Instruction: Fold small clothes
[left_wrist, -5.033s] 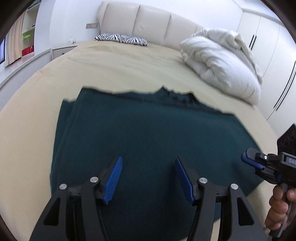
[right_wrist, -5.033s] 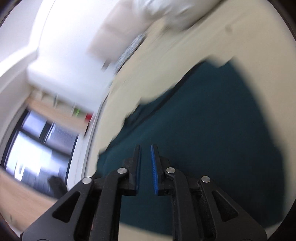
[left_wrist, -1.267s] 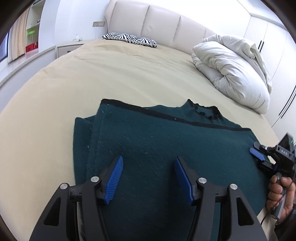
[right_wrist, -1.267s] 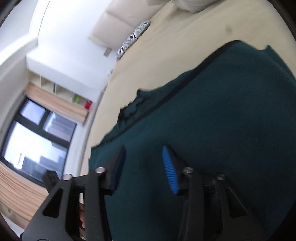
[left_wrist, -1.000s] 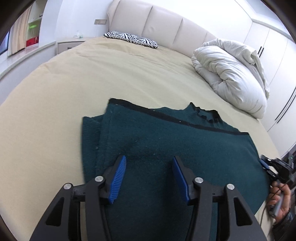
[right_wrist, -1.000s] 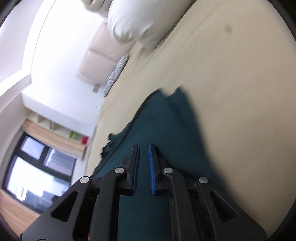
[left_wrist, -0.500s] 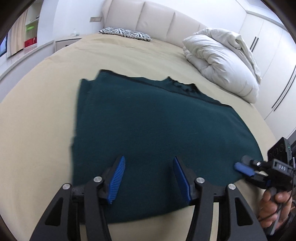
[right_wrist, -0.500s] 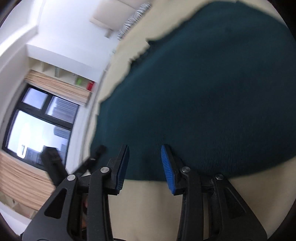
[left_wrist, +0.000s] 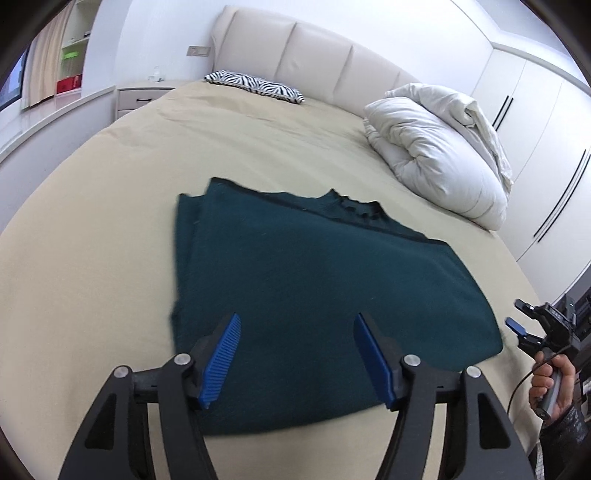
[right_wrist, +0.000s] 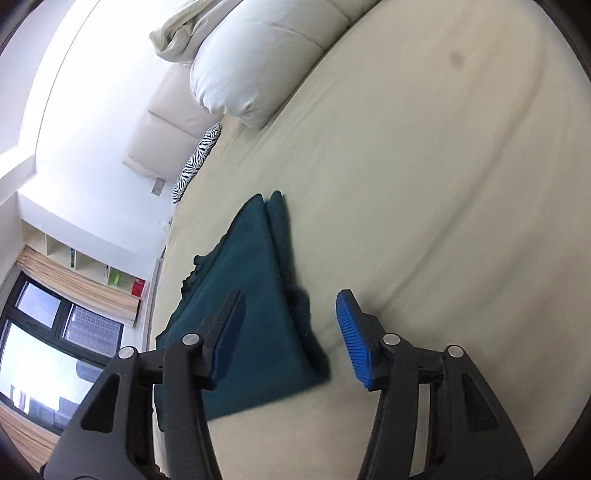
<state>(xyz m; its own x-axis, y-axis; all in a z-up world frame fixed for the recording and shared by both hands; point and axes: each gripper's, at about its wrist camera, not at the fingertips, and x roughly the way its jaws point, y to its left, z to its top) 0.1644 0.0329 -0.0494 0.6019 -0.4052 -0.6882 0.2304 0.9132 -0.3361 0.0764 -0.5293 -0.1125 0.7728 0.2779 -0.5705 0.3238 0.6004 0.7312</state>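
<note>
A dark green knitted garment (left_wrist: 317, 295) lies folded flat on the beige bed sheet (left_wrist: 110, 206), its collar at the far edge. My left gripper (left_wrist: 295, 358) hovers over the garment's near edge, jaws opening, nothing pinched between the blue pads. In the left wrist view my right gripper (left_wrist: 521, 325) sits just off the garment's right corner, held by a hand (left_wrist: 550, 384). The right wrist view looks along the garment (right_wrist: 251, 295) from its side; my right gripper (right_wrist: 291, 336) is above its near corner, jaws opening, pads apart from the cloth.
A white bundled duvet (left_wrist: 439, 162) lies at the far right of the bed, a zebra-print pillow (left_wrist: 255, 85) by the padded headboard (left_wrist: 314, 55). A nightstand (left_wrist: 144, 96) and shelves stand at the left, wardrobe doors (left_wrist: 543, 147) at the right. A window (right_wrist: 48, 350) is beyond.
Both grippers have drawn back from the garment, which now looks smaller and farther. The right gripper's jaws went from shut to wide apart. The left jaws spread a little.
</note>
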